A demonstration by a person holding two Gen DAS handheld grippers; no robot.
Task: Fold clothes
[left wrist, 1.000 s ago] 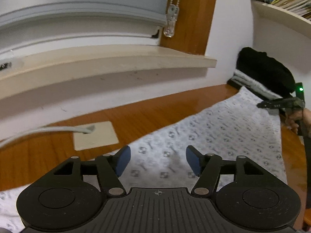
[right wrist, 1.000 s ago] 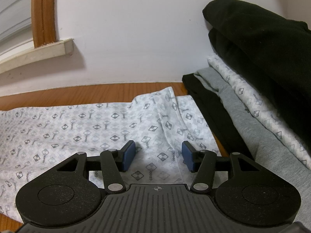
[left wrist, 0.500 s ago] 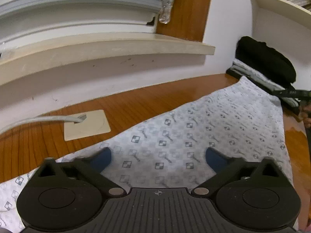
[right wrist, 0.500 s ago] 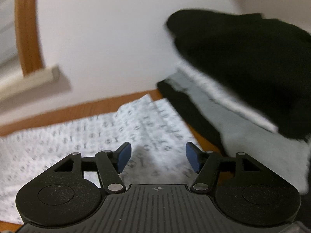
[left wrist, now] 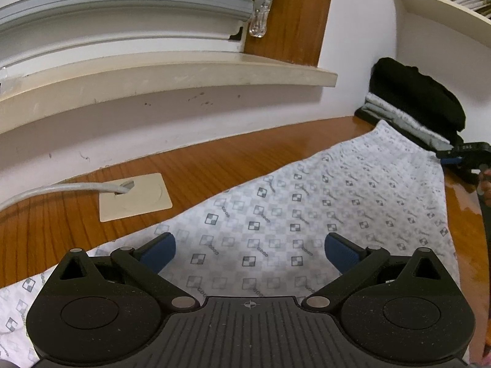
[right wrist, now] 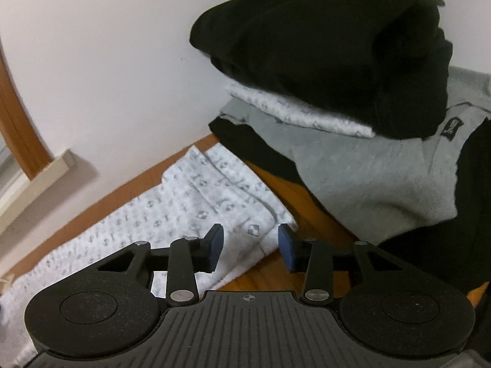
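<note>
A home: window sill [left wrist: 165,70], bookshelf [left wrist: 442,3] (folded clothes [right wrist: 353,107] stacked).

My left gripper [left wrist: 250,250] points down a bit, and its jaws are spread as wide as they go, with nothing pinched. My right gripper [right wrist: 250,247] is tipped down too, and its jaws are closing, with a gap between the blue pads [right wrist: 216,245]. From the left camera it sits at 3 o'clock.

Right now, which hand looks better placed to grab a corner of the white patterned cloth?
Right. The right gripper has the white patterned cloth corner between its closing jaws; the left gripper, wide open, hovers over its flat middle.
</note>
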